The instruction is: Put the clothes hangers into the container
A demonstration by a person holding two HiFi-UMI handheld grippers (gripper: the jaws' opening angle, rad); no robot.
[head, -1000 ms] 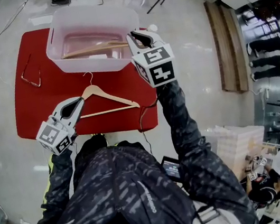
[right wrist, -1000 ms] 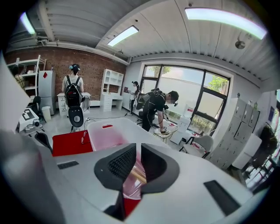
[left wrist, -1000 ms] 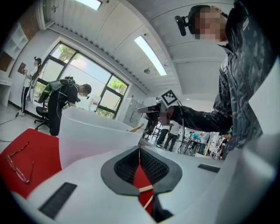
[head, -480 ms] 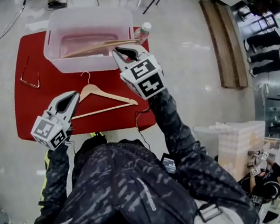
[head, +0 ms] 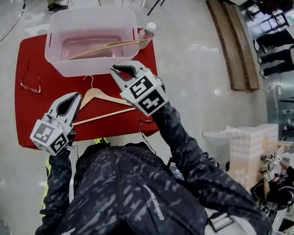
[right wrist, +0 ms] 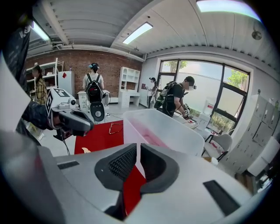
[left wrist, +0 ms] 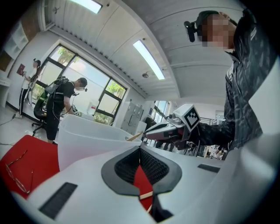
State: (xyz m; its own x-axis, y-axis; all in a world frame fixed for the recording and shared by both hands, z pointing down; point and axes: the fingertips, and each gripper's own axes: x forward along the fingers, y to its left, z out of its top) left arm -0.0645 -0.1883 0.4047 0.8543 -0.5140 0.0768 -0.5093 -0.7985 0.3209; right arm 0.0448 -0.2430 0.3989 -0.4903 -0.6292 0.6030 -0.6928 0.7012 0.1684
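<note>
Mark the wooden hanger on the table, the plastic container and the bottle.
wooden hanger [head: 96, 93]: head view, its neck.
plastic container [head: 87, 66]: head view, near wall.
bottle [head: 146, 32]: head view, body.

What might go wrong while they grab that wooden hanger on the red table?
The right gripper hangs over the wooden hanger with jaws almost together, so it might shove it rather than grip it. The other hanger in the container pokes past its rim; a second may snag there. The bottle alongside looks easy to knock.

Bright, even daylight — fisheye-bent edges, sharp
</note>
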